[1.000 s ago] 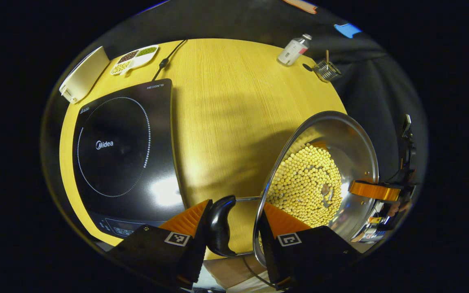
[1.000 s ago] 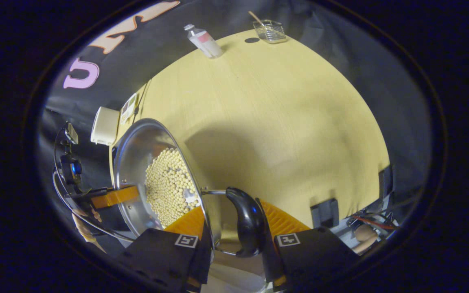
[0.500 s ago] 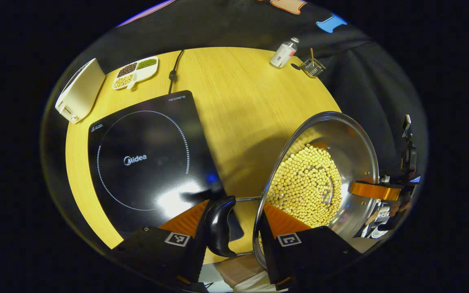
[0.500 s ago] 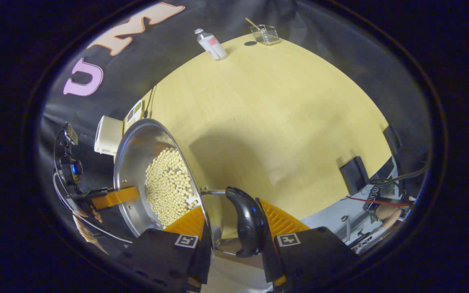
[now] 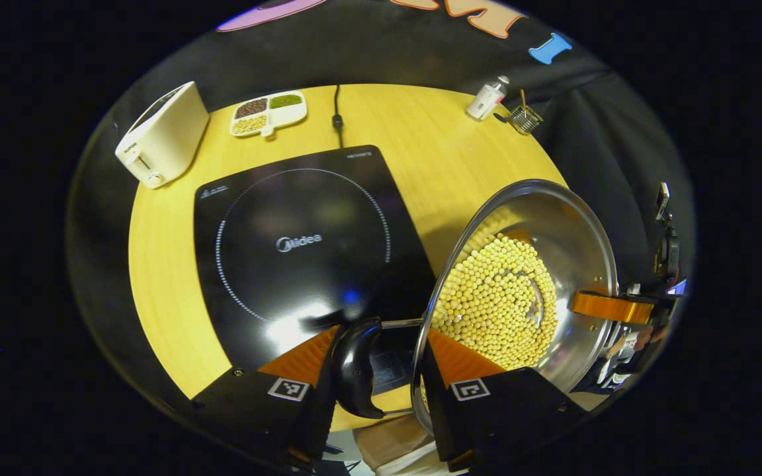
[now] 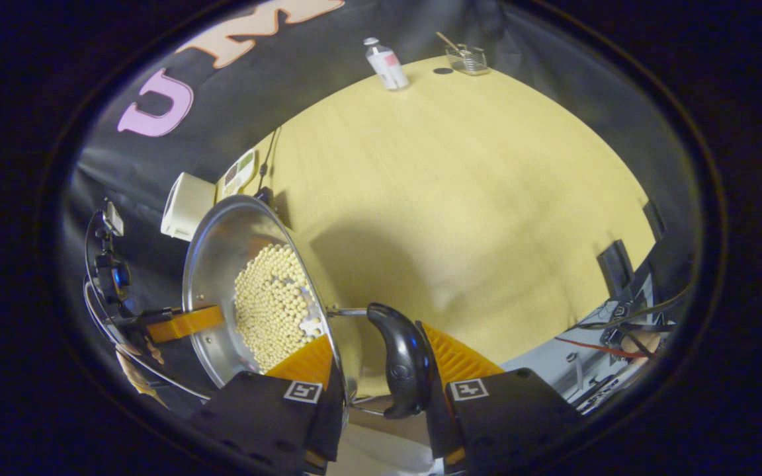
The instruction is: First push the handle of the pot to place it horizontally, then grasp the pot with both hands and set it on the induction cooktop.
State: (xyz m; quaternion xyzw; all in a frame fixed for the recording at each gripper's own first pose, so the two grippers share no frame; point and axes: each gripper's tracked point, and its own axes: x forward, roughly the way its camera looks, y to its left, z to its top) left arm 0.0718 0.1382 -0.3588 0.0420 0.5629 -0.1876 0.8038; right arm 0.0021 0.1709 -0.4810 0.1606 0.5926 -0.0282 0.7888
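Above the desk [image 5: 169, 277], 2 hand-held grippers, left [image 5: 381, 367] and right [image 6: 381, 370], each hold a pot [image 5: 553, 231] handle; cooktop [image 5: 301, 244] landing remains.

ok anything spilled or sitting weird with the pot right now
Nothing stands out. The soybeans all sit inside the pot, with none seen on the table. The left tongs and right tongs each clamp the rim beside a black handle. The induction cooktop lies bare.
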